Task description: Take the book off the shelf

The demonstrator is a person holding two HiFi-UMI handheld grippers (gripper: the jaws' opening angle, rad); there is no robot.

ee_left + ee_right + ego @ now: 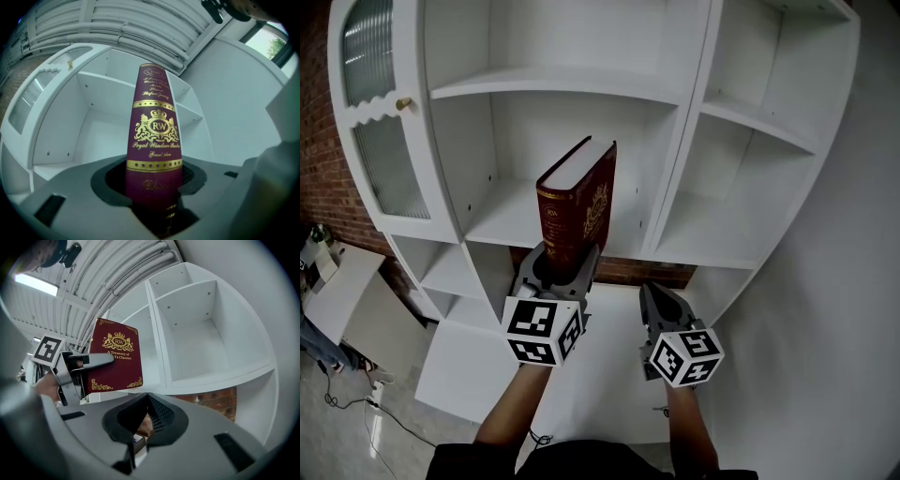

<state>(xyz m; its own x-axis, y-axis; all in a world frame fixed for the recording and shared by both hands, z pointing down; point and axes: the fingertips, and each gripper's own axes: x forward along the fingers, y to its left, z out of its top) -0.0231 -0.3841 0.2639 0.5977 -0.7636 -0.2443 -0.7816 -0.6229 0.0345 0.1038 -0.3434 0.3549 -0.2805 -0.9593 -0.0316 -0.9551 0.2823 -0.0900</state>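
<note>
Head view: we look steeply down on our two grippers in front of a tall white shelf unit (581, 86).
Book: a dark red book (577, 202) with gold lettering stands upright at the near edge of the middle board, spine towards us, front cover facing right.
Left gripper: our left gripper (563, 261) points at the shelf, and its jaws clamp the lower end of the spine.
Left gripper view: the spine (154, 140) rises straight up from between the jaws, which press on it from both sides; a gold crest and bands run across it.
Book and board: we cannot tell whether the book's lower edge touches the board.
Right gripper: our right gripper (653, 292) hangs just right of the left one, nearer to us and lower, apart from the book.
Right gripper view: its jaw tips meet in a point with nothing between them; the book's cover (117, 359) shows to the far left, with the left gripper (89, 361) across it.
Marker cubes: one sits on each gripper's near end, left (542, 330) and right (685, 356).
Surroundings: a ribbed glass door (370, 56) with a brass knob (403, 104) closes the unit's left column; a brick wall (319, 141) stands far left.
</note>
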